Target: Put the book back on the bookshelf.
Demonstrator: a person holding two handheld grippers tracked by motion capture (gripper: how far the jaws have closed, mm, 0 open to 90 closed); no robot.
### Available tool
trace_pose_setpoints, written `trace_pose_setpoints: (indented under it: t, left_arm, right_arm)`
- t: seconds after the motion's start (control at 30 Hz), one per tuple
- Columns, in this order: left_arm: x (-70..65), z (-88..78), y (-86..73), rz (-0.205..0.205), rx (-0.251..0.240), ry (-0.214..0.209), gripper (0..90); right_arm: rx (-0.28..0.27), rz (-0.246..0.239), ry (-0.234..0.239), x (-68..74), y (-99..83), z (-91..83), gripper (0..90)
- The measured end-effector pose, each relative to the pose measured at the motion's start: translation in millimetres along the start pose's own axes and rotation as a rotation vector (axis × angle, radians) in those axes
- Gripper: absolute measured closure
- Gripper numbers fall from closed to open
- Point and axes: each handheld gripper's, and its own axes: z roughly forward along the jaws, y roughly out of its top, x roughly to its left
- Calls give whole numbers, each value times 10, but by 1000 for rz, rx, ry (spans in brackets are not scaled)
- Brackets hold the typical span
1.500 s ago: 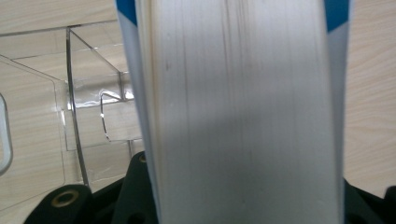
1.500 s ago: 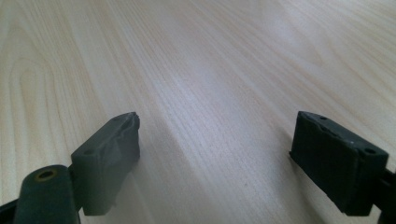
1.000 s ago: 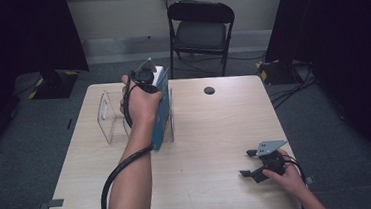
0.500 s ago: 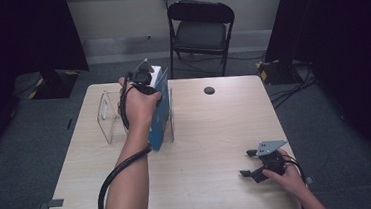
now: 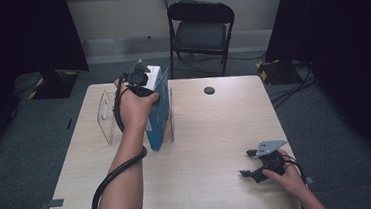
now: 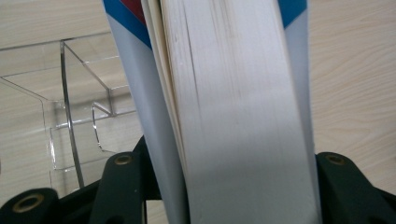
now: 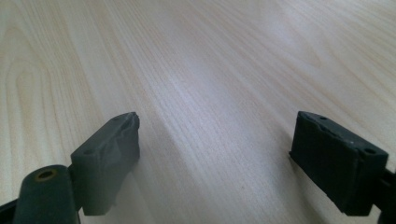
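Left forearm stretched forward over table (image 5: 202, 148), left gripper (image 5: 139, 80) above upright book (image 5: 156, 114) in clear rack (image 5: 105, 116); jaws just opening, straddling book (contact unclear). Right gripper (image 5: 251, 164) resting near front edge, jaws apart, nothing between.

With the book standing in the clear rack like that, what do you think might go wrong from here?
1. The left gripper's jaws have just been opening around the book; it stands tilted in the clear rack and might lean further or tip over.
2. The pages fan loose near the cover, so they could catch on a jaw as it lifts away.
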Motion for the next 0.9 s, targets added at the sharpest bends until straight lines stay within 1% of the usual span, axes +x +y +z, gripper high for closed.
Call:
trace_pose_setpoints:
  t: [0.13,0.2,0.23,0.27,0.3,0.33,0.37,0.43,0.5,0.53,0.57,0.7,0.73,0.8,0.87,0.9]
  left_arm:
    - [12,-23,-26,-1,-4,-12,466]
    - [27,-39,-43,-20,-13,-19,440]
    - [36,-44,-49,-14,-12,-32,442]
    - [40,-49,-57,-18,-17,-34,440]
    - [48,-57,-61,-11,-24,-32,438]
    - [46,-66,-68,-10,-32,-38,437]
    - [54,-73,-73,0,-29,-40,432]
    - [57,-79,-86,10,-20,-49,409]
    - [79,-96,-99,14,-26,-59,384]
    - [91,-104,-105,23,-27,-60,374]
    - [103,-111,-114,24,-29,-61,355]
    - [115,-135,-139,37,-39,-75,294]
    - [119,-138,-148,42,-44,-85,287]
    - [132,-146,-162,57,-53,-88,276]
    - [148,-161,-179,52,-61,-91,267]
    - [158,-166,-190,53,-56,-97,264]
  right_arm:
    - [0,0,0,0,0,0,145]
    - [0,0,0,0,0,0,145]
    - [0,0,0,0,0,0,145]
    - [0,0,0,0,0,0,145]
    - [0,0,0,0,0,0,145]
    - [0,0,0,0,0,0,145]
    - [0,0,0,0,0,0,145]
    - [0,0,0,0,0,0,145]
    - [0,0,0,0,0,0,145]
    - [0,0,0,0,0,0,145]
    - [0,0,0,0,0,0,145]
    - [0,0,0,1,0,0,145]
    - [0,0,0,1,0,0,145]
    - [0,0,0,1,0,0,145]
    - [0,0,0,1,0,0,145]
    - [1,-2,0,-1,-1,0,145]
